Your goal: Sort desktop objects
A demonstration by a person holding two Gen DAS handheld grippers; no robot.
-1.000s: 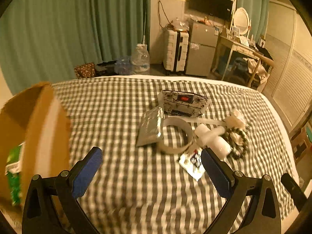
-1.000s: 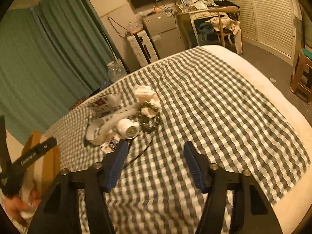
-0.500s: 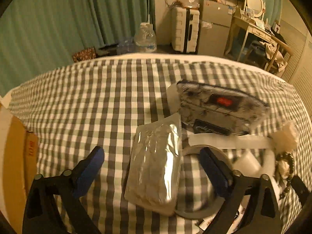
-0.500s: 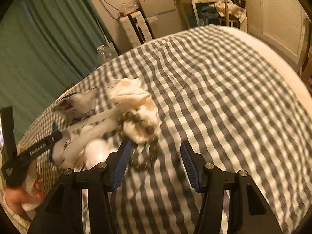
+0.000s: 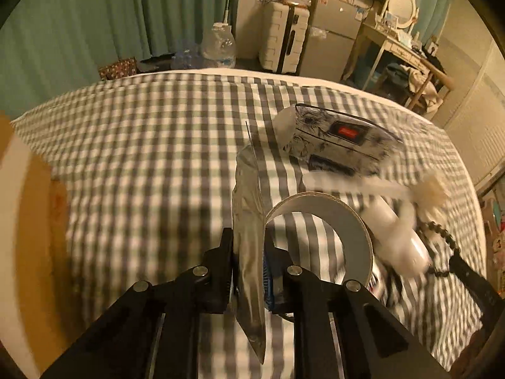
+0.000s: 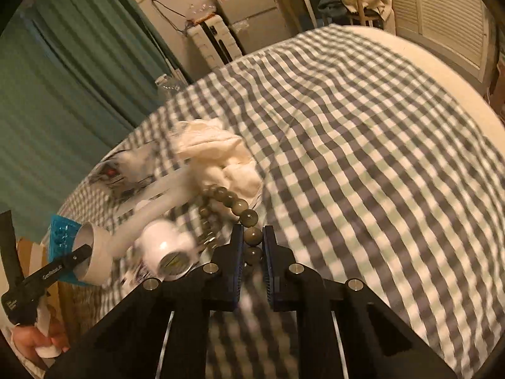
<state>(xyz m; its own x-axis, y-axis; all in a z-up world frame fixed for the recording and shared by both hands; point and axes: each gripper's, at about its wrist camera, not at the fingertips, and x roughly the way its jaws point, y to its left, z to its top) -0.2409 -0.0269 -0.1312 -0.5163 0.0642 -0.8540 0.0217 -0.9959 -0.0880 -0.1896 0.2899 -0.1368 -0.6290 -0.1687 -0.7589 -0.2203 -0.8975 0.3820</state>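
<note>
Both grippers are mid-grab here. The left gripper (image 5: 249, 262) has its jaws closing on a flat silvery foil pouch (image 5: 249, 221), which now stands on edge between the pads, right beside a wide roll of pale tape (image 5: 344, 221). The right gripper (image 6: 252, 246) is closing too, pinching a string of dark olive round beads (image 6: 235, 205) by just one or two beads, while the rest of the loop trails back toward a crumpled cream cloth (image 6: 217, 154) on the grey-and-white checked bedspread (image 6: 363, 158). What worries me: that foil looks slick and is only held near its lower end, so it could slide or twist out on the lift. The bead string could roll out of the pads, or drag the cloth and the white plastic bottle (image 6: 167, 249) along if it's snagged.
</note>
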